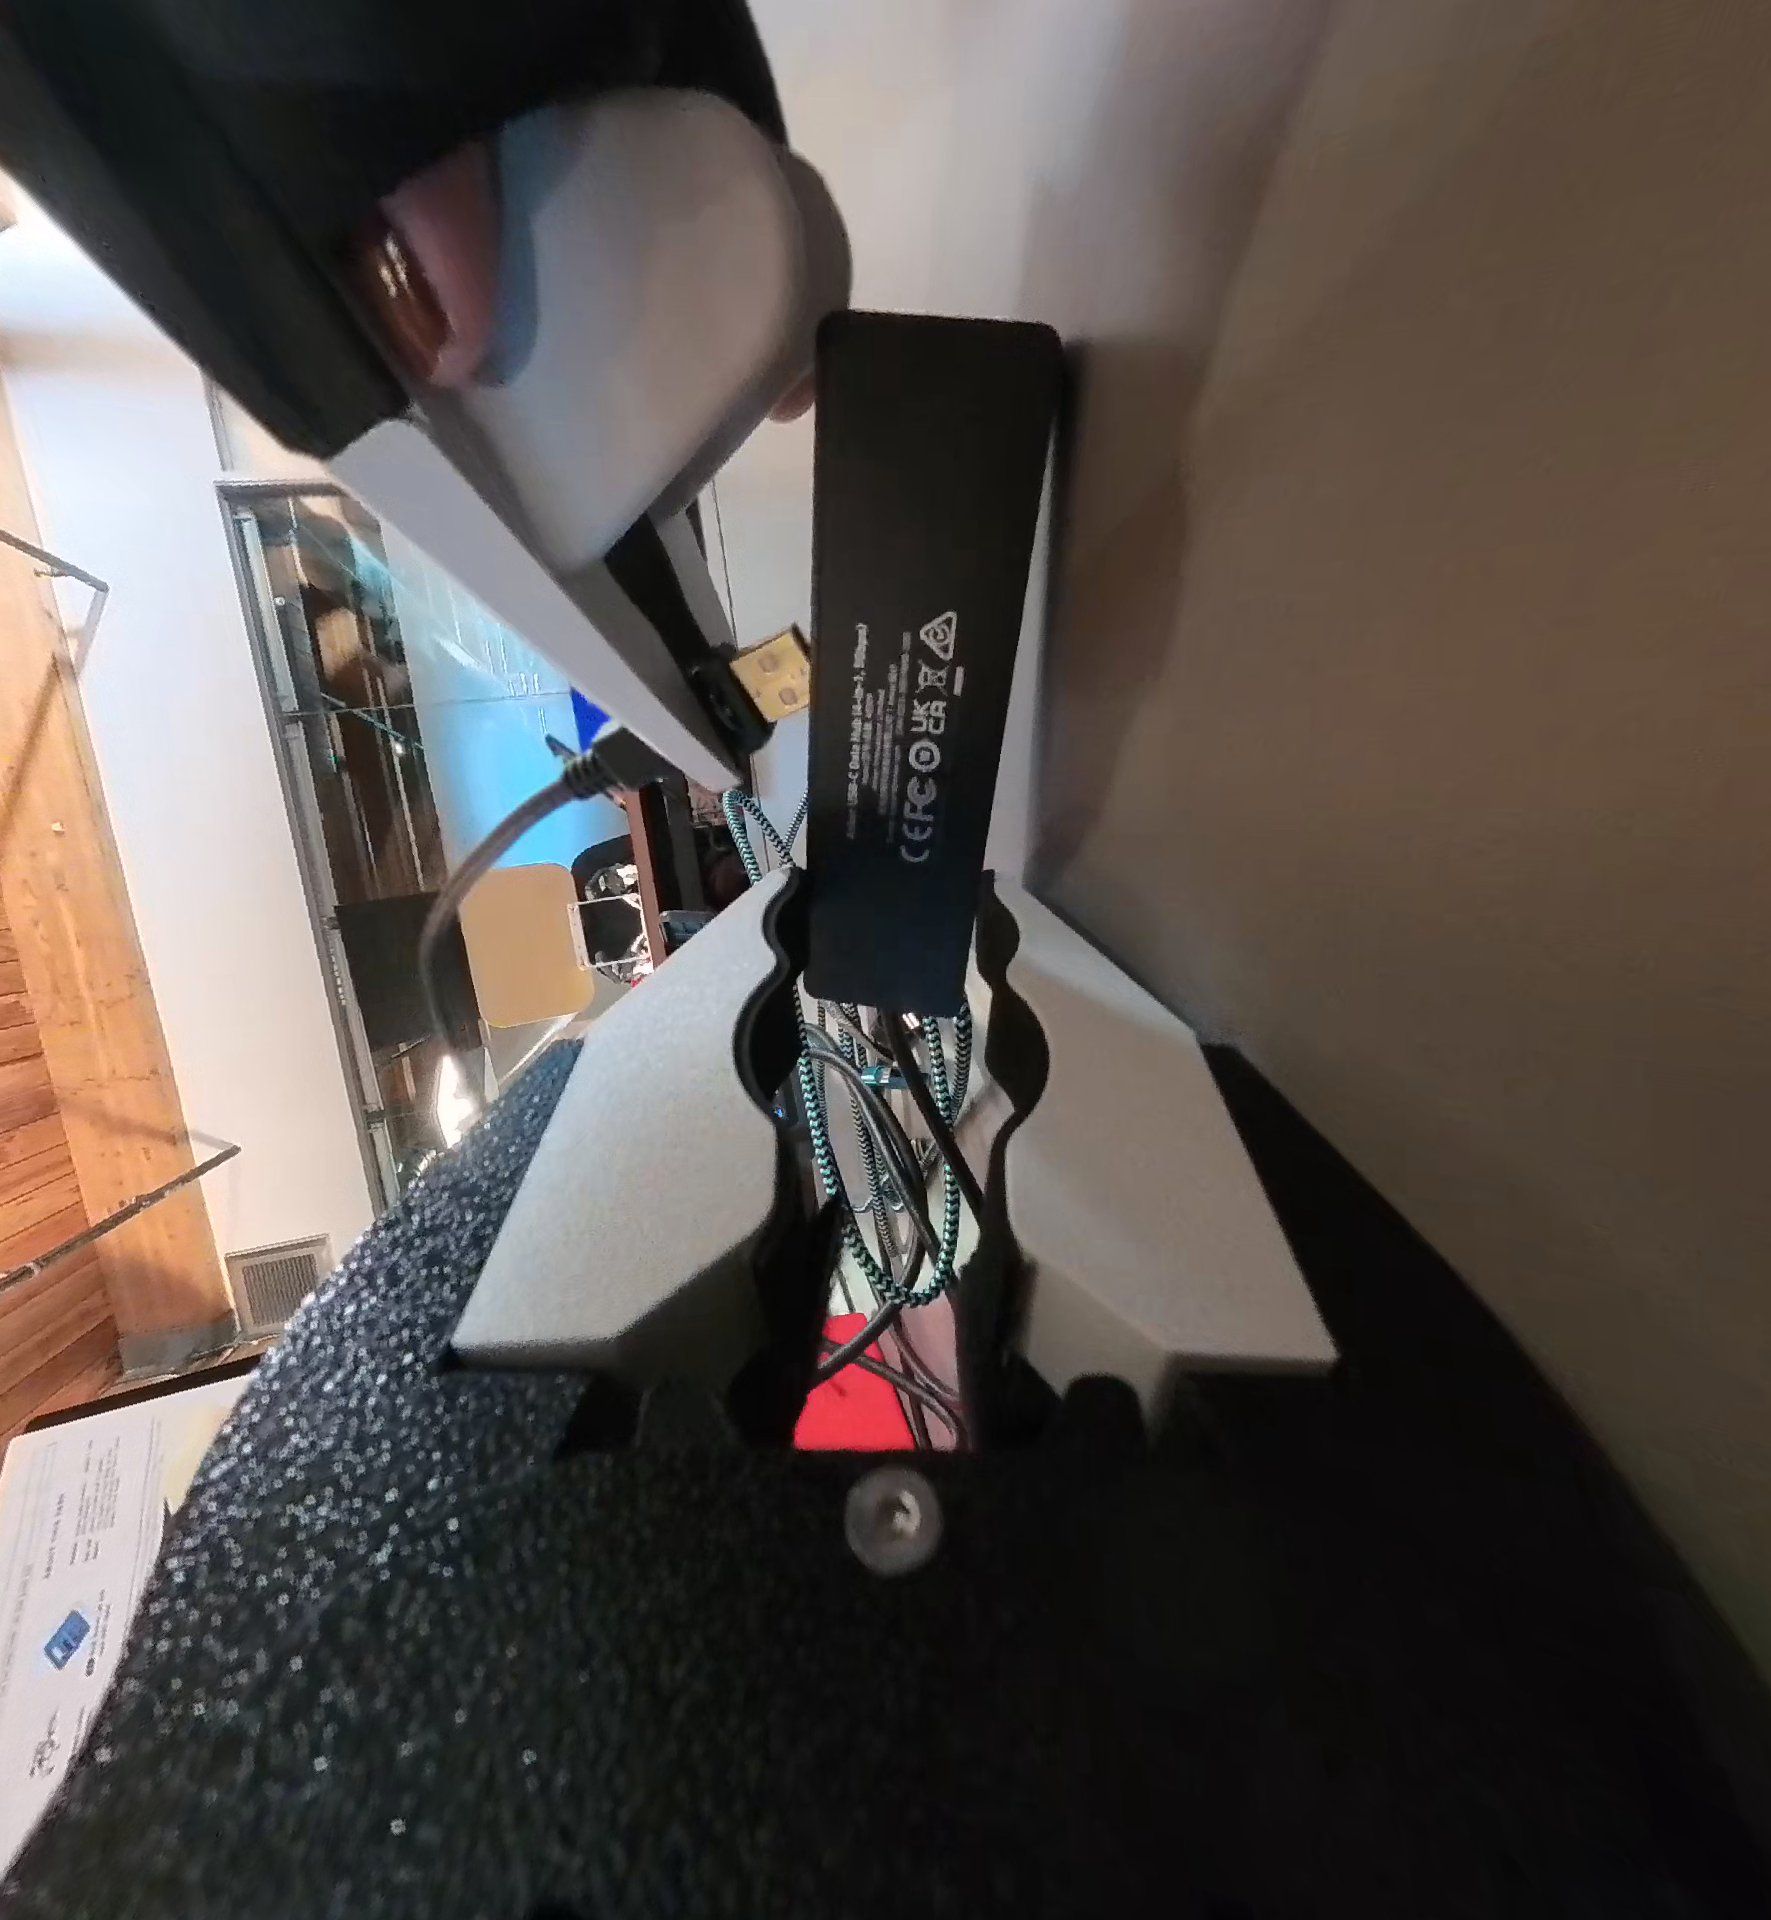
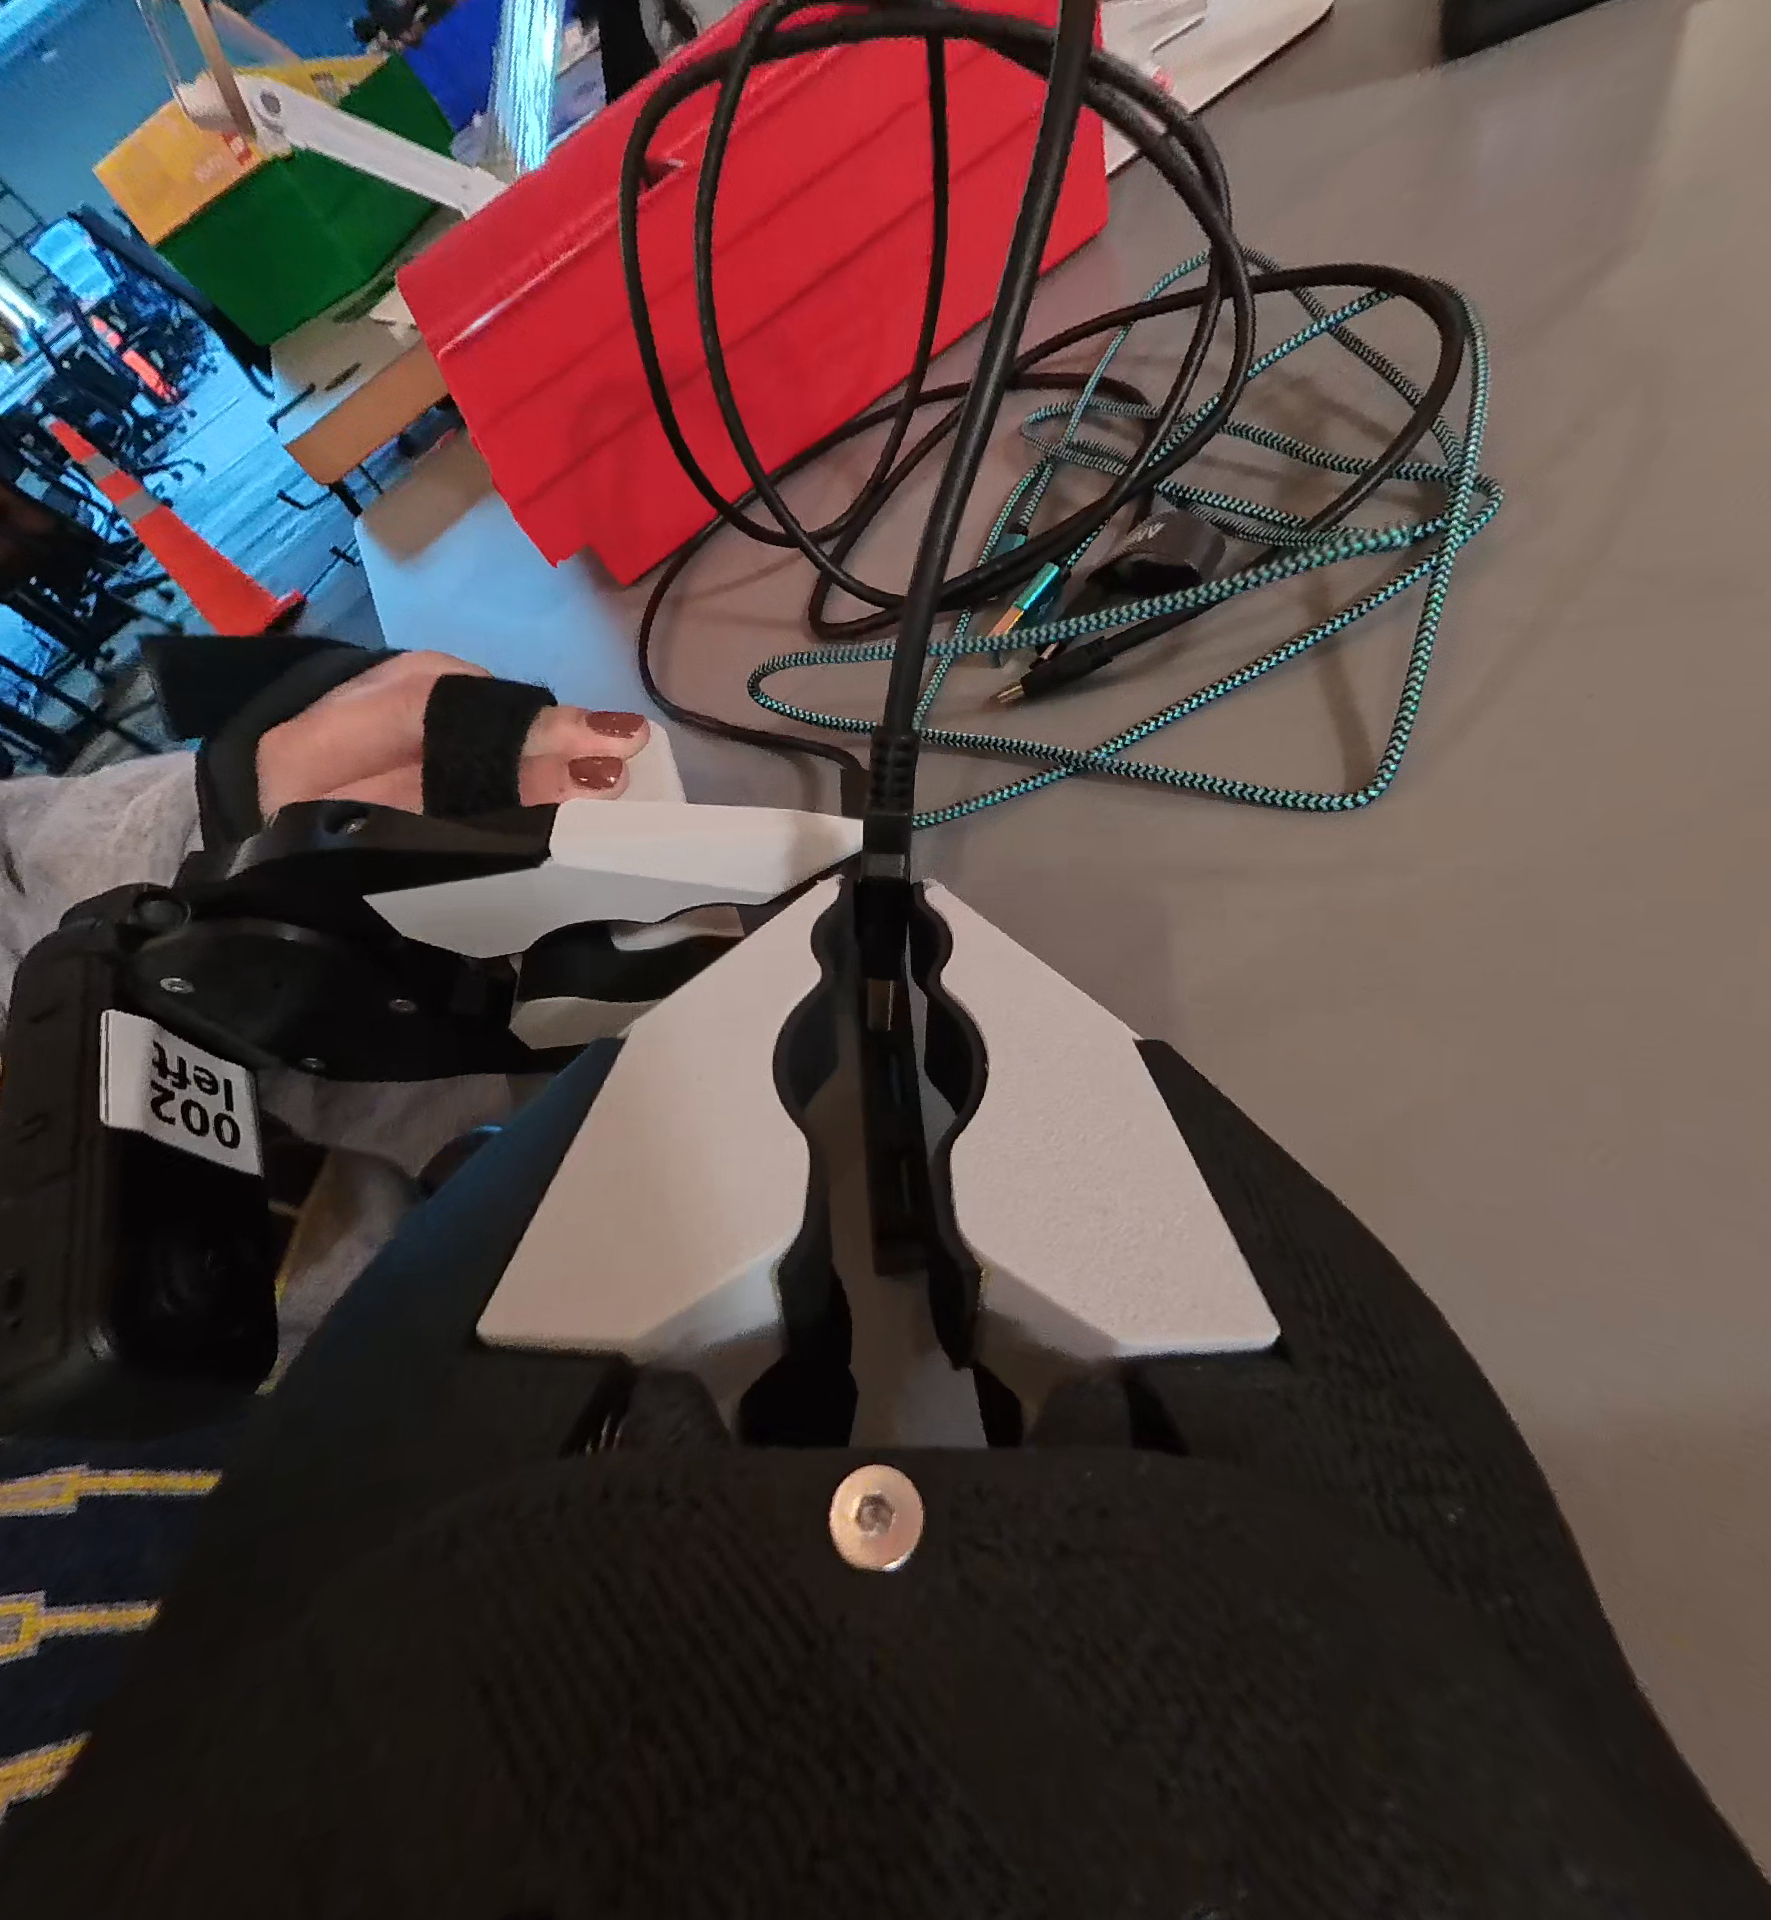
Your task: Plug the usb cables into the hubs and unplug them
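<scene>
My left gripper (image 1: 891, 894) is shut on one end of a flat black USB hub (image 1: 922, 623), which sticks out past its fingertips above the grey table (image 1: 1483, 727). My right gripper (image 2: 883, 888) is shut on the black USB plug (image 2: 881, 878) of a black cable (image 2: 964, 416). In the left wrist view the right gripper (image 1: 735, 717) comes in from the upper left. The plug's gold metal end (image 1: 775, 675) is bare and sits right at the hub's long edge. In the right wrist view the hub's port edge (image 2: 896, 1132) shows through the finger gap, and the left gripper (image 2: 694, 914) is at the left.
A teal braided cable (image 2: 1276, 540) and loose black cables (image 2: 1172, 312) lie tangled on the table (image 2: 1535, 935), with loose plugs (image 2: 1047, 665) among them. A red folder (image 2: 756, 312) lies behind them. A printed sheet (image 1: 29, 1621) is at lower left. A person's hand (image 2: 507, 738) works the left gripper. The tips of one gripper are about 4 centimeters away from the tips of the other.
</scene>
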`<state>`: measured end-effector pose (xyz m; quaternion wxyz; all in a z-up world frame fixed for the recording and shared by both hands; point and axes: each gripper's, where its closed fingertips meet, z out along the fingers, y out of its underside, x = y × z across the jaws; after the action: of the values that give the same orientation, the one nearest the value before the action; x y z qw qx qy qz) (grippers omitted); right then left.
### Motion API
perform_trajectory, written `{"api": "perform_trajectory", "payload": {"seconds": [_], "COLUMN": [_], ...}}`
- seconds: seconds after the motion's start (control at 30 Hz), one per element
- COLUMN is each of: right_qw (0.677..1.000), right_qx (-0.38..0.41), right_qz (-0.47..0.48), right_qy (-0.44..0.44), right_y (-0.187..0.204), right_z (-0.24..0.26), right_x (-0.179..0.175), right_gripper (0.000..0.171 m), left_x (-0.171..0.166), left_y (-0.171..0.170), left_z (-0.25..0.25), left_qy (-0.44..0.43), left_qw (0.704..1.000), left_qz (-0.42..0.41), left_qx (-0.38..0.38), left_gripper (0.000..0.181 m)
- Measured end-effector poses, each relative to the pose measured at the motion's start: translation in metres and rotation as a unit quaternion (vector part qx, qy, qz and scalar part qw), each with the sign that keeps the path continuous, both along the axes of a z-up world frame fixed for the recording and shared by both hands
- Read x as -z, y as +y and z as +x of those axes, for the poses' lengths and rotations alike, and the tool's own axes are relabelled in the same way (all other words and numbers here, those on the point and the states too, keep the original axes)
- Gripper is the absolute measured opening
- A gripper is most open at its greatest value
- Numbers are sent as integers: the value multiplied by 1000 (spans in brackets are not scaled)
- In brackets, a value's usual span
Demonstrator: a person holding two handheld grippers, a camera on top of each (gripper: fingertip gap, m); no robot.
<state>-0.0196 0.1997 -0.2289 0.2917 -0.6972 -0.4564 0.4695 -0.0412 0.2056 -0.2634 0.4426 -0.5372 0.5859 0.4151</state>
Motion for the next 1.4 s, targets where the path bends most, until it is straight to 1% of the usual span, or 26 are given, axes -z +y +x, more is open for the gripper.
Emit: {"api": "perform_trajectory", "payload": {"seconds": [0.07, 0.13, 0.17, 0.2, 0.27, 0.3, 0.37, 0.4, 0.47, 0.5, 0.67, 0.77, 0.9, 0.93, 0.97, 1.0, 1.03, 1.1, 1.2, 1.3, 1.4], "right_qw": [1000, 999, 999, 999, 1000, 1000, 1000, 1000, 1000, 1000, 1000, 1000, 1000, 1000, 1000, 999, 998, 995, 983, 976, 968], "right_qx": [-10, -22, -24, -22, -22, -20, -14, -11, -2, 2, 13, 12, 9, 10, 17, 26, 33, 58, 95, 66, 52], "right_qz": [5, 7, 11, 14, 9, 3, -2, -1, 10, 13, 10, 14, 11, 12, 22, 36, 52, 83, 104, 64, 73], "right_qy": [-14, -28, -30, -26, -19, -14, -5, -3, 5, 9, 25, 24, 20, 16, 14, 11, 12, -12, -115, -197, -235], "right_y": [0, 0, 0, 2, 2, 2, 2, 2, 2, 1, -1, -2, 0, 1, 4, 7, 10, 19, 44, 50, 56], "right_z": [-1, -1, -1, -2, -4, -5, -7, -7, -8, -8, -3, -3, -3, -3, -2, 0, 2, 8, 26, 34, 37], "right_x": [1, 1, 1, -1, -2, -2, -1, 0, 1, 1, 3, 3, 3, 3, 1, -3, -10, -15, 2, 23, 32], "right_gripper": [8, 9, 8, 8, 8, 7, 8, 8, 8, 8, 8, 8, 8, 8, 8, 8, 8, 8, 7, 7, 9], "left_x": [0, 0, 1, 1, 1, 1, 1, 1, 2, 2, 2, 2, 3, 3, 4, 4, 5, 6, 7, 2, 6], "left_y": [0, 0, 1, 1, 1, 1, 1, 1, 1, 1, 1, 1, 2, 2, 2, 3, 3, 3, 1, 1, 1], "left_z": [0, 0, 0, 0, 0, 0, -1, -1, -1, -2, -2, -2, -2, -3, -3, -4, -4, -6, -9, -14, -19], "left_qy": [1, 1, 1, 1, 1, 2, 2, 1, 2, 1, 1, 1, 2, 2, 1, -1, -4, -13, -39, -36, -34], "left_qw": [1000, 1000, 1000, 1000, 1000, 1000, 1000, 1000, 1000, 1000, 1000, 1000, 1000, 1000, 1000, 1000, 999, 998, 994, 996, 996], "left_qz": [0, 0, 0, 0, 0, 0, 0, 0, 0, 0, 0, 0, -1, -6, -14, -23, -31, -53, -82, -66, -59], "left_qx": [1, 1, 1, 1, 1, 1, 0, 0, -1, -2, -5, -4, -6, -9, -15, -21, -26, -41, -54, -54, -53], "left_gripper": [130, 181, 181, 30, 33, 27, 47, 41, 40, 181, 181, 124, 40, 46, 58, 58, 28, 28, 28, 27, 30]}}
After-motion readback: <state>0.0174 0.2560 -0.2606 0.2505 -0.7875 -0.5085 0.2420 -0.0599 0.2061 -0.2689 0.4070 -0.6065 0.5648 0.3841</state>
